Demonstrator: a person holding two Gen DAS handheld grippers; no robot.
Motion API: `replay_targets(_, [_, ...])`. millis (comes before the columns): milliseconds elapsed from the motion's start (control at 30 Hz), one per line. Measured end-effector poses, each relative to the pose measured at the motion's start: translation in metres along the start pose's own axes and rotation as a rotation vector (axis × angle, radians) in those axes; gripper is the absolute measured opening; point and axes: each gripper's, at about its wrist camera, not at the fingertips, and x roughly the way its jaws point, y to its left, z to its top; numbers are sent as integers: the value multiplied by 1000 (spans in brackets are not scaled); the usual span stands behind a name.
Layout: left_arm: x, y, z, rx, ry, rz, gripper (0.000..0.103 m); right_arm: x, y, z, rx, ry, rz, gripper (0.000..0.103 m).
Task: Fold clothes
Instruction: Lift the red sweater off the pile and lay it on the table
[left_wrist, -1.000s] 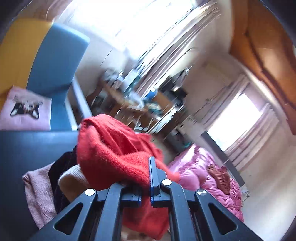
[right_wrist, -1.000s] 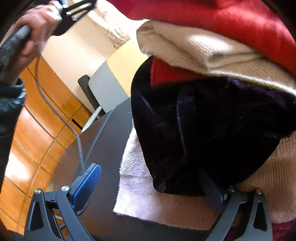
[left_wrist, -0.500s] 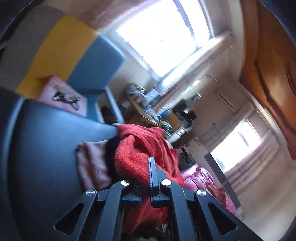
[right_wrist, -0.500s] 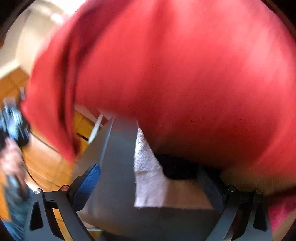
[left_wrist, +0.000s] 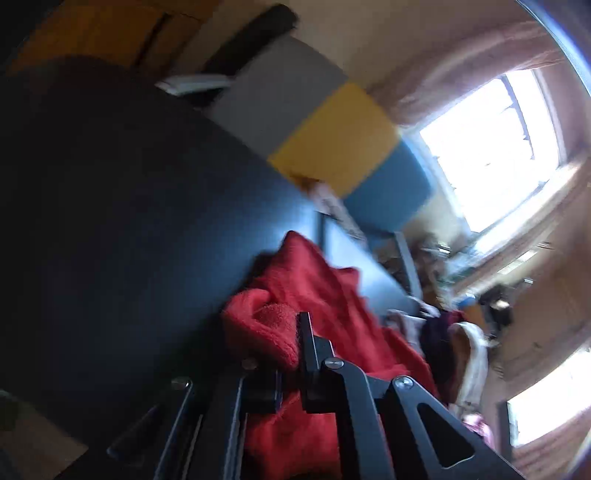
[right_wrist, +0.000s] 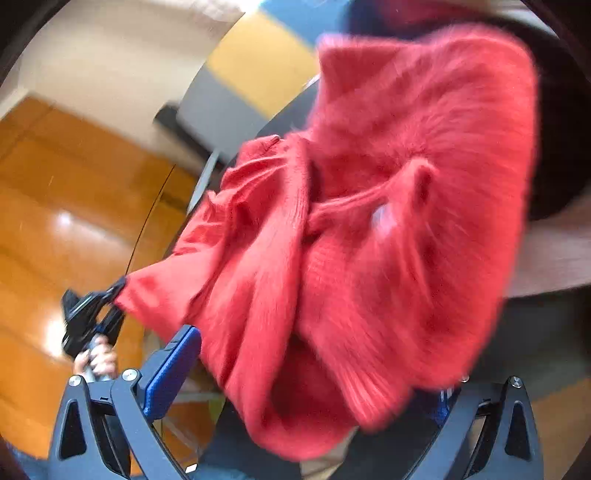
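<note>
Red sweater (left_wrist: 325, 295) pinched in left gripper (left_wrist: 295, 350) fingers, draped between right gripper (right_wrist: 306, 373) fingers

a grey, yellow and blue chair (left_wrist: 332, 147) stands behind the dark table (left_wrist: 129, 206); a bright window (left_wrist: 491, 147) lies beyond the chair.

The red fuzzy sweater (right_wrist: 388, 240) hung bunched and twisted above the dark counter (left_wrist: 129, 221) — one corner stretched taut to the side, ribbed hem drooping. Behind it lay a heap of other clothes (left_wrist: 454, 339) — dark, cream, pinkish.
</note>
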Motion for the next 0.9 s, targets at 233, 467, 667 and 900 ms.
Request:
replay_targets(233, [-40, 48, -7, -50, -31, 125, 17, 28, 59, 15, -152, 170, 56, 103])
replay_targets(467, [-39, -4, -29, 149, -33, 177, 37, 96, 135, 117, -351, 69, -41, 103])
replay_targets(667, [-47, -45, -33, 330, -52, 133, 55, 153, 144, 123, -296, 45, -158, 102])
replay_targets(900, [-7, -106, -42, 476, 3, 79, 65, 174, 121, 116, -187, 73, -172, 102])
